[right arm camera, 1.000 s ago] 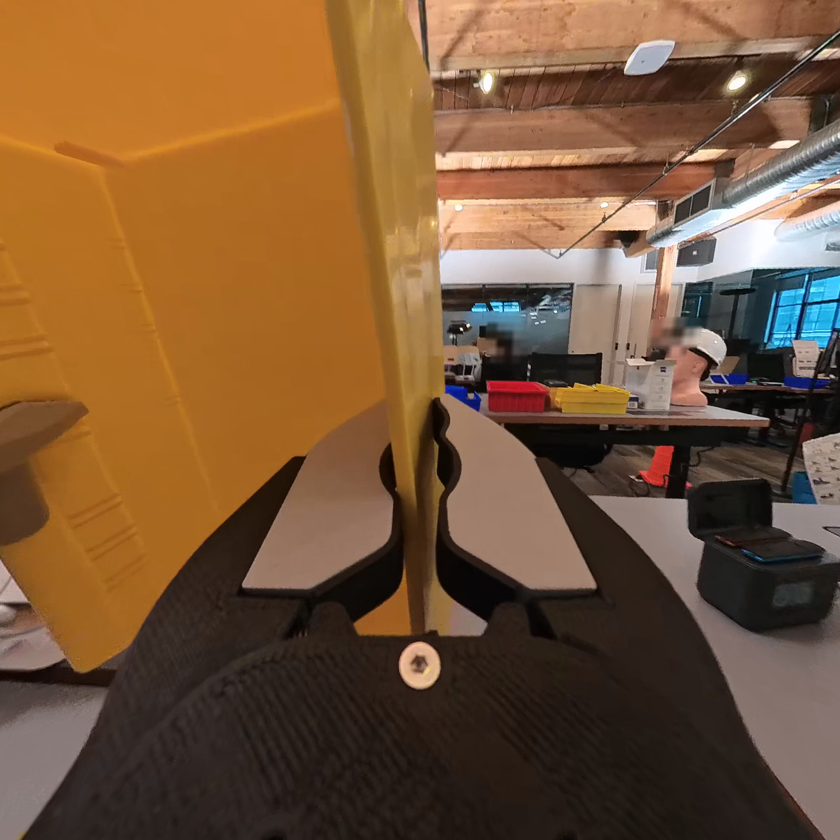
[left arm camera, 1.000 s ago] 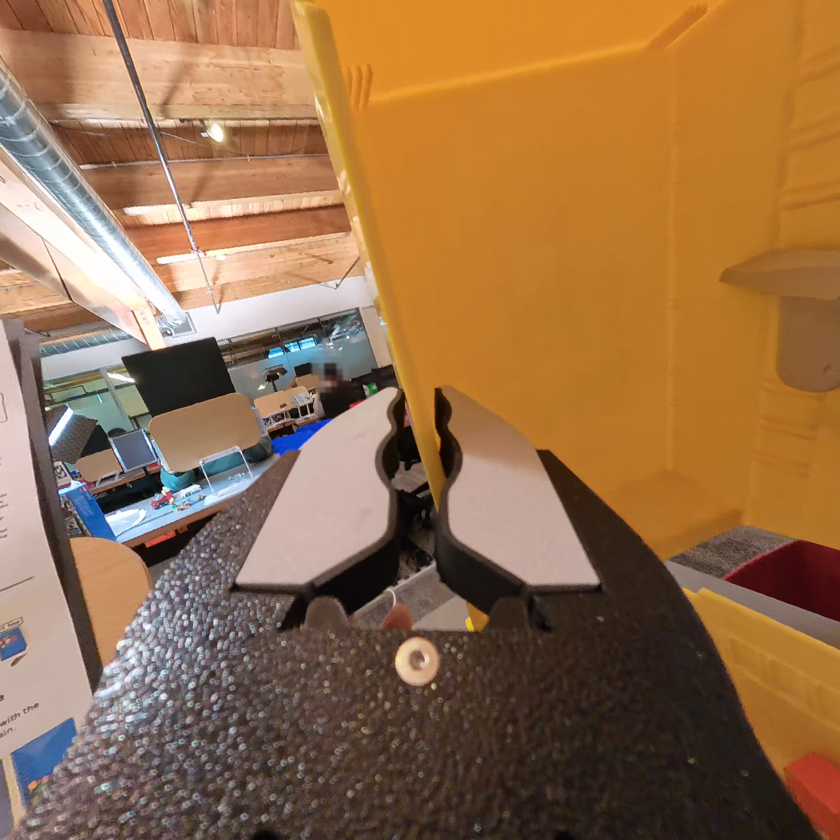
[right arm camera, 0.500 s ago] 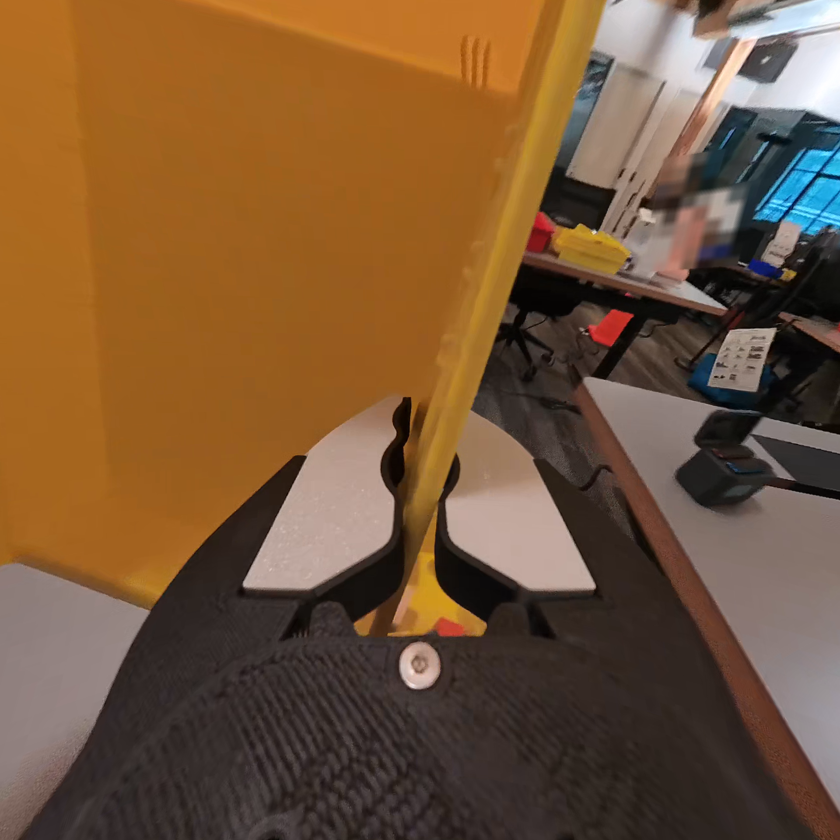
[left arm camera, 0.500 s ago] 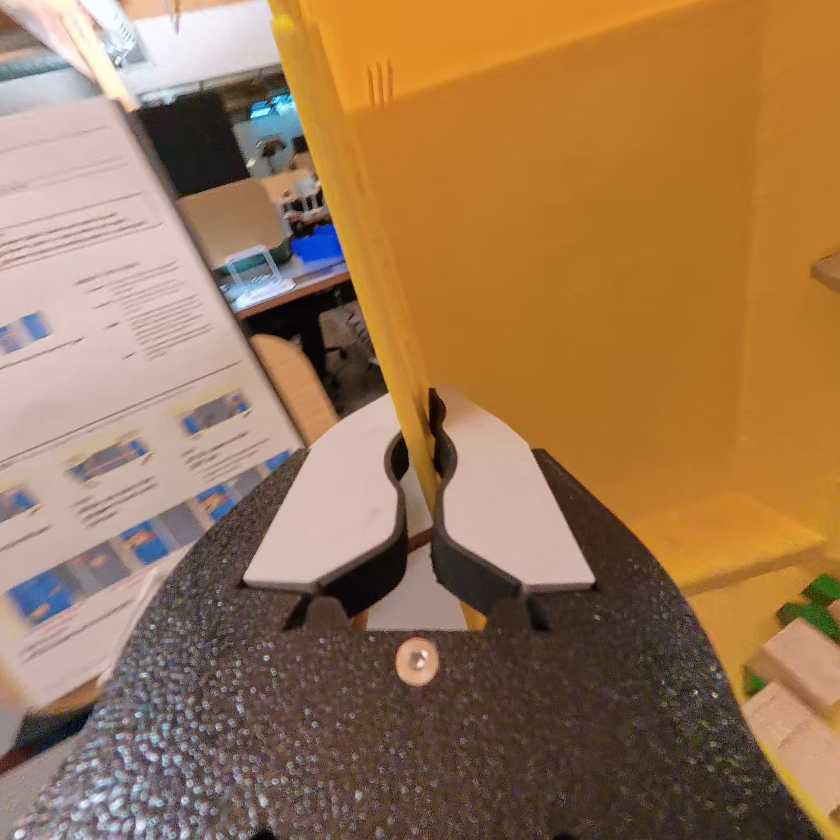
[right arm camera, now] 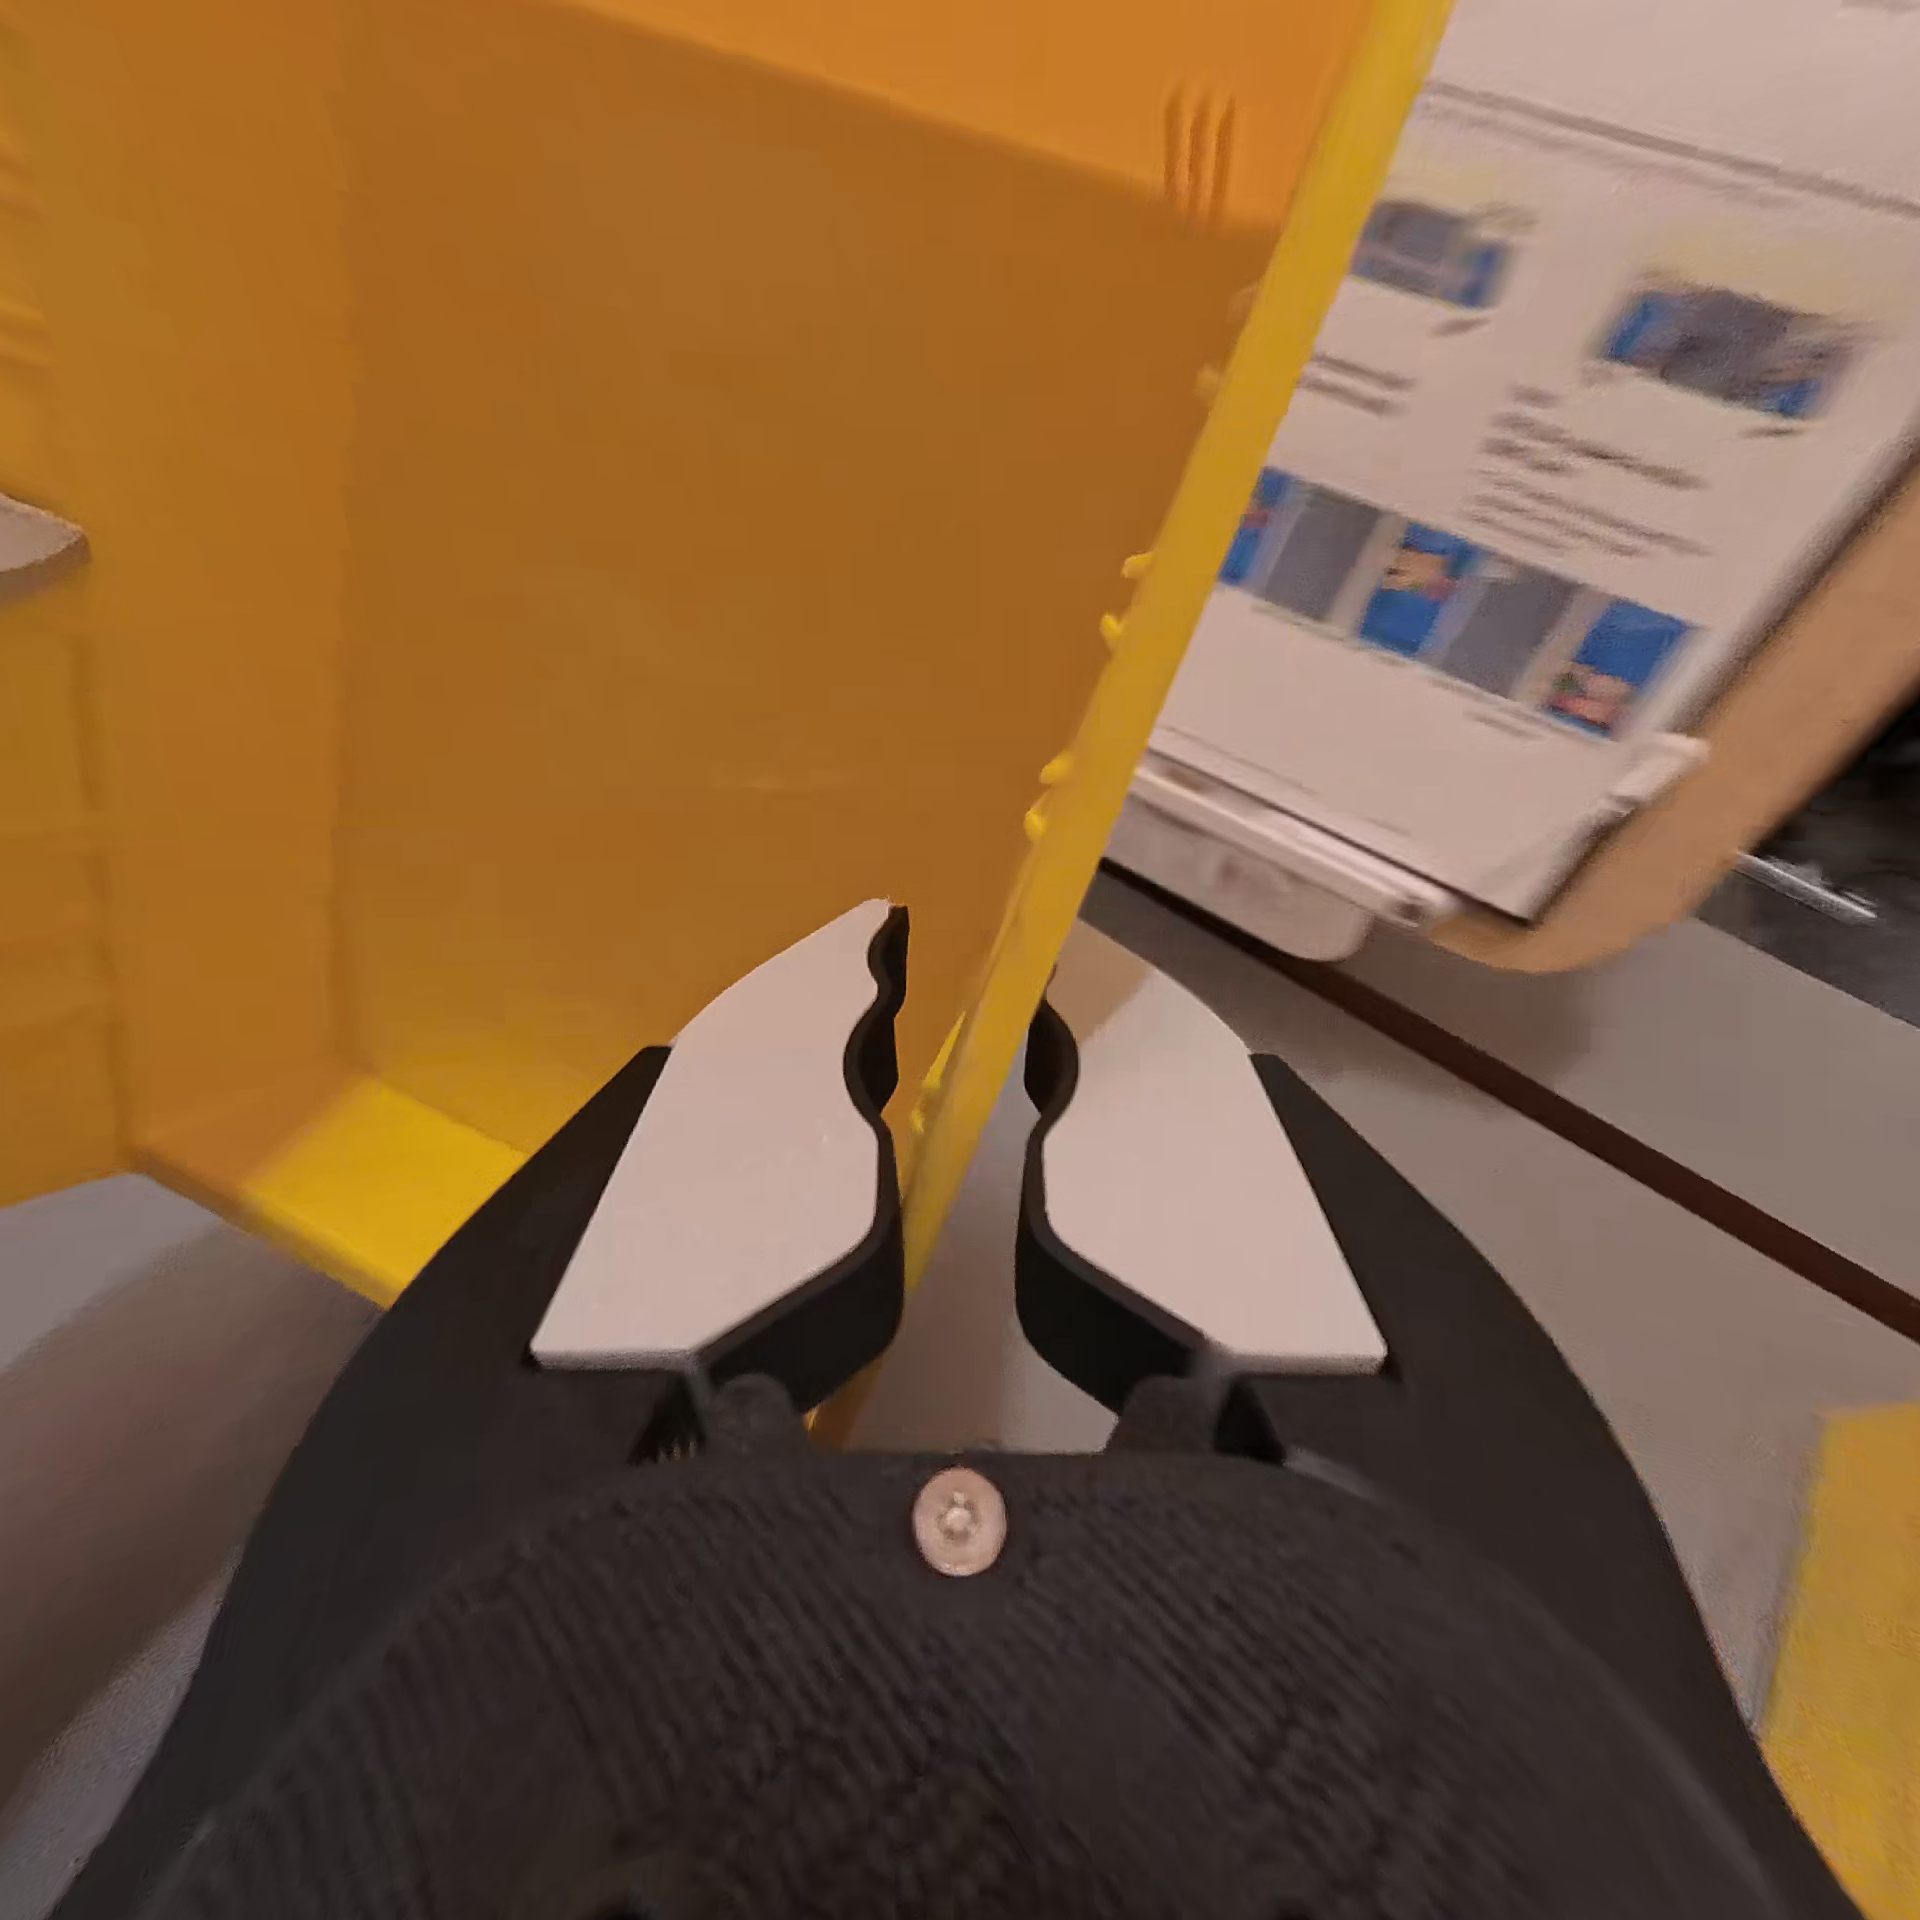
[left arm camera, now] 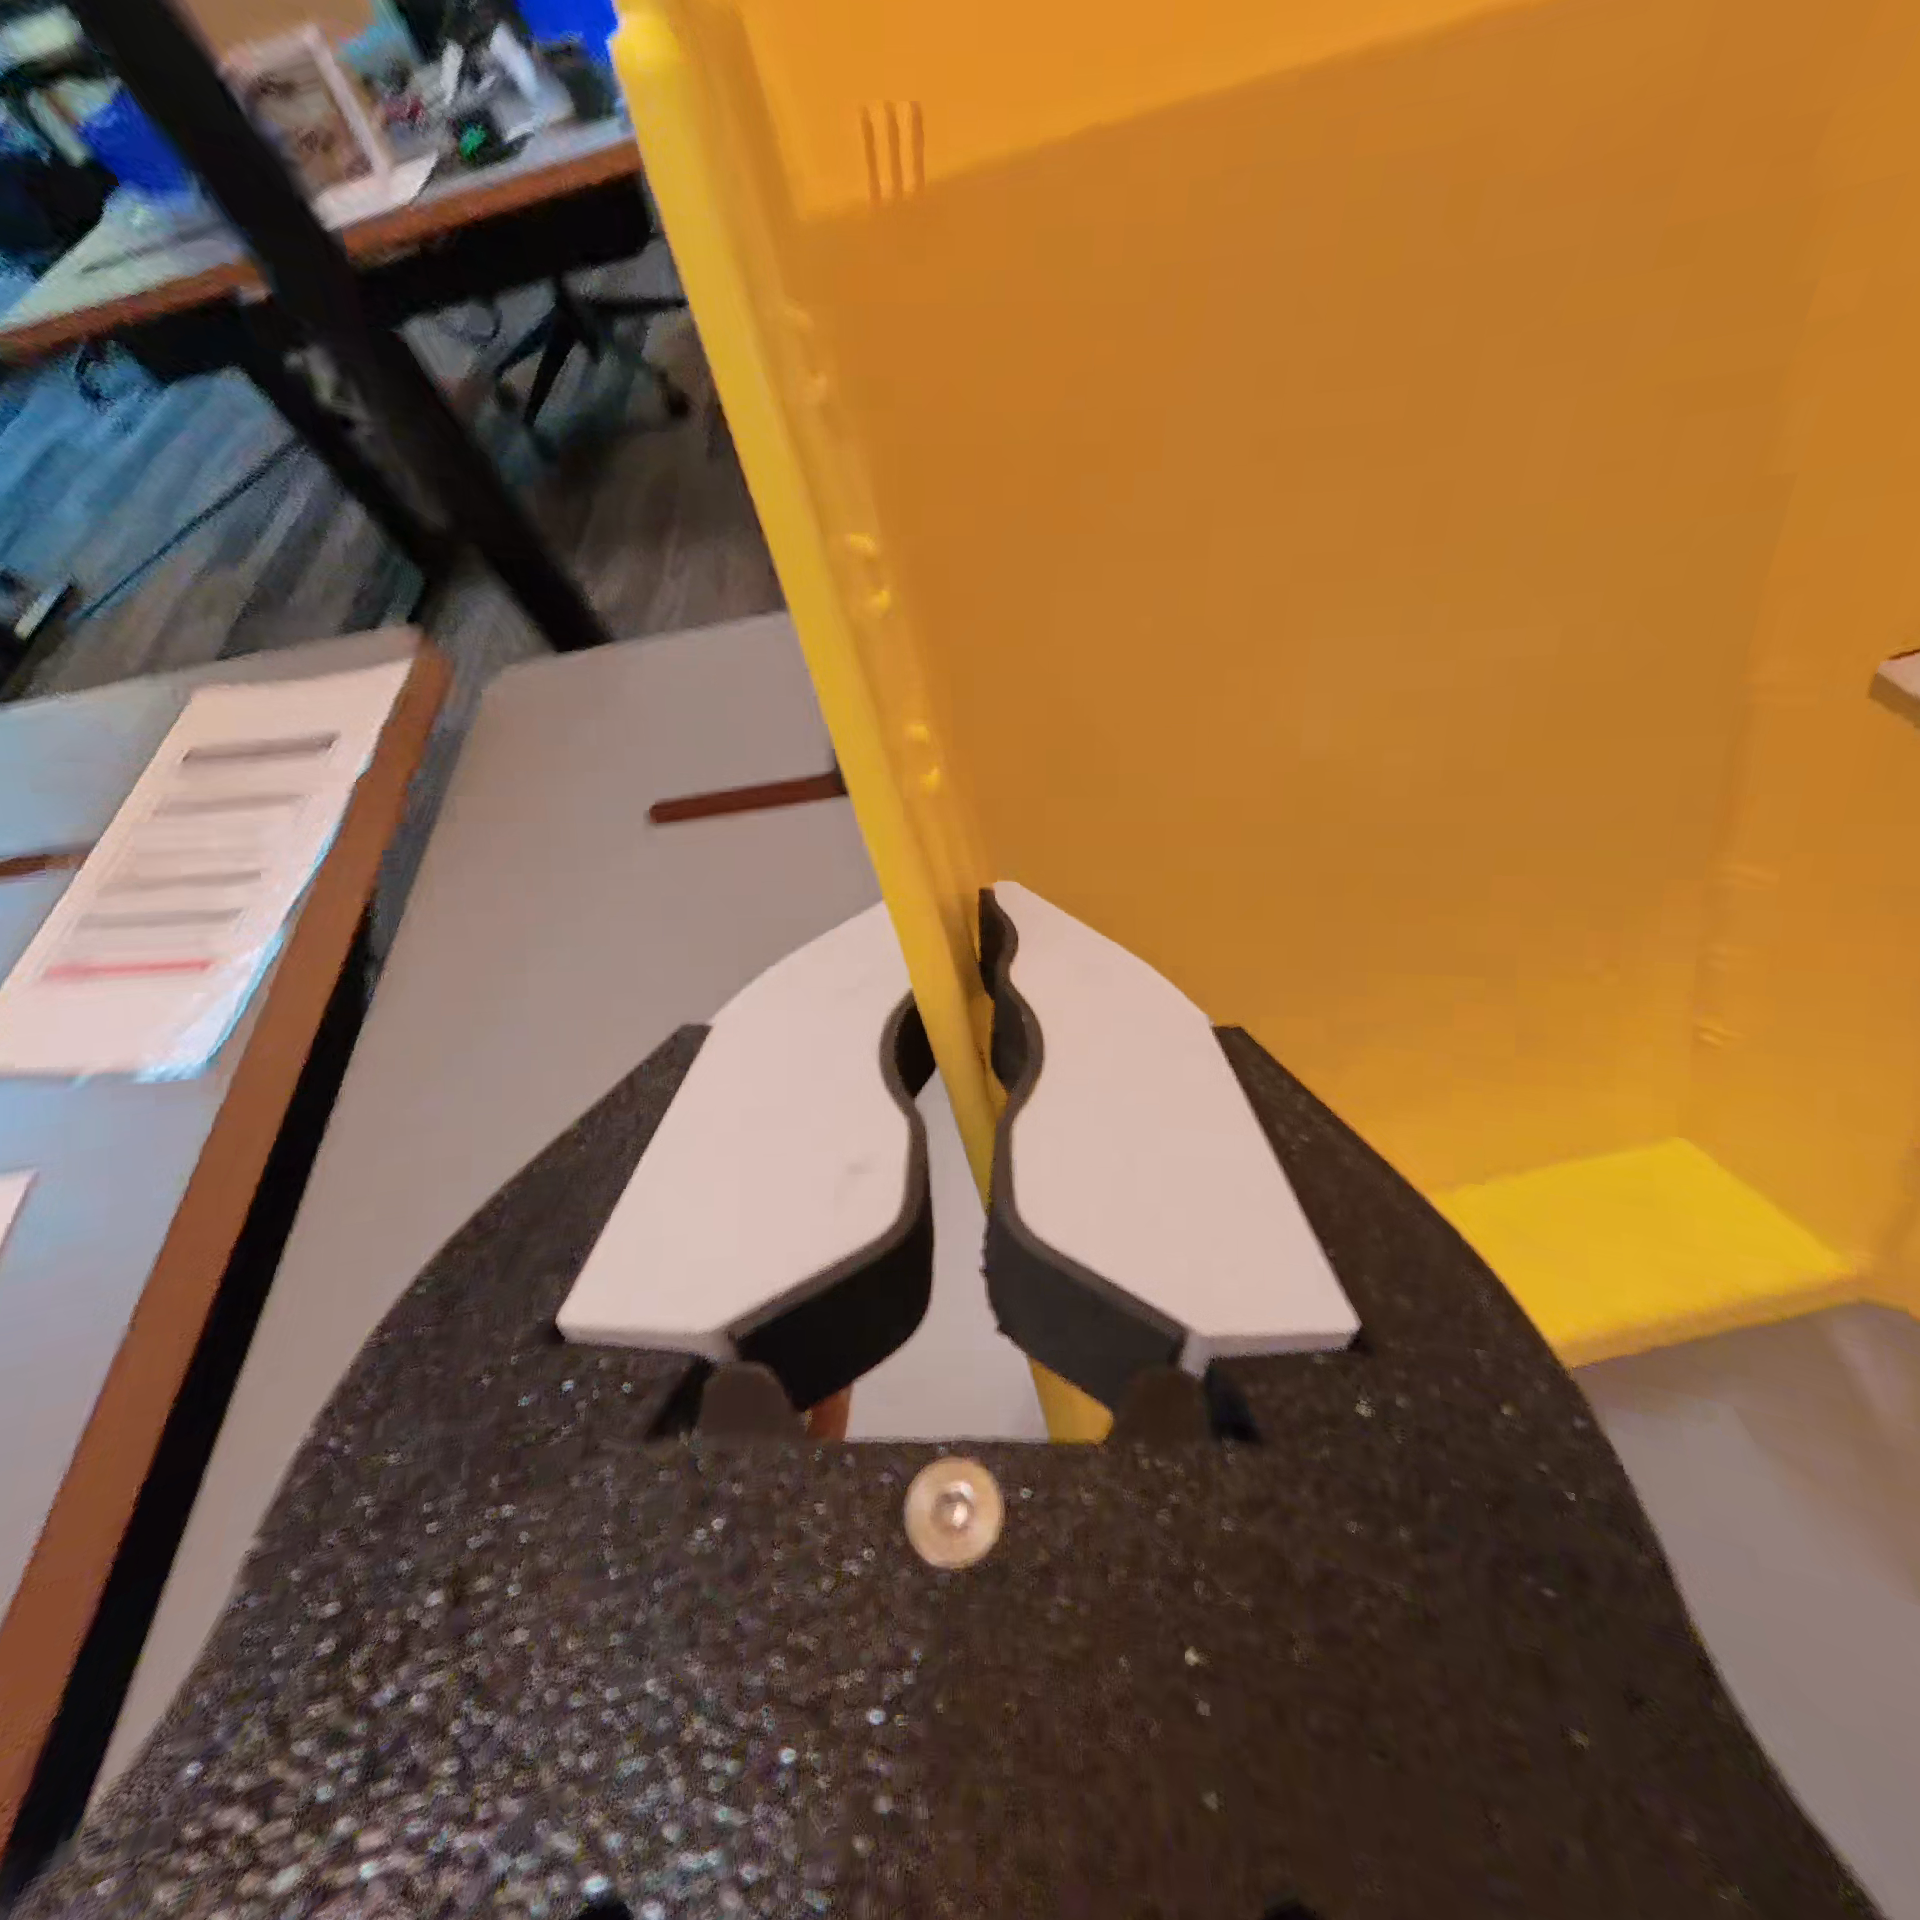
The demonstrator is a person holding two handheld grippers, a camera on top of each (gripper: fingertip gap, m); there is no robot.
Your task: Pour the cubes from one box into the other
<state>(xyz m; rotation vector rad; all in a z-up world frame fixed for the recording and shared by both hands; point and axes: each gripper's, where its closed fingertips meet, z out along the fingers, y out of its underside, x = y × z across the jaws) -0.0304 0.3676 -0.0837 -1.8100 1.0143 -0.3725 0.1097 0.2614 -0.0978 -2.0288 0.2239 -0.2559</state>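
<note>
I hold an empty yellow box (left arm camera: 1351, 623) by two opposite side walls, low over the grey table (left arm camera: 582, 935). My left gripper (left arm camera: 940, 909) is shut on its left wall. My right gripper (right arm camera: 971, 951) straddles the right wall (right arm camera: 1195, 582) with its jaws spread, and the wall leans against the left finger (right arm camera: 748, 1164). The box inside also shows in the right wrist view (right arm camera: 623, 520). No cubes are in view. A blurred yellow patch (right arm camera: 1849, 1662) at the lower right edge may be the other box. A finger of each gripper shows in the other's view, the right one (left arm camera: 1901, 686) and the left one (right arm camera: 31, 551).
A printed sheet (left arm camera: 187, 862) lies on the neighbouring table at the left. A propped board with pictures (right arm camera: 1507, 468) stands behind the box on the right. Desks and chairs stand farther back (left arm camera: 312, 208). A brown seam (right arm camera: 1558, 1122) crosses the table.
Both views have swung down from the room toward the table as the box came down. The cubes seen half a second ago are out of view. My right jaws have spread apart.
</note>
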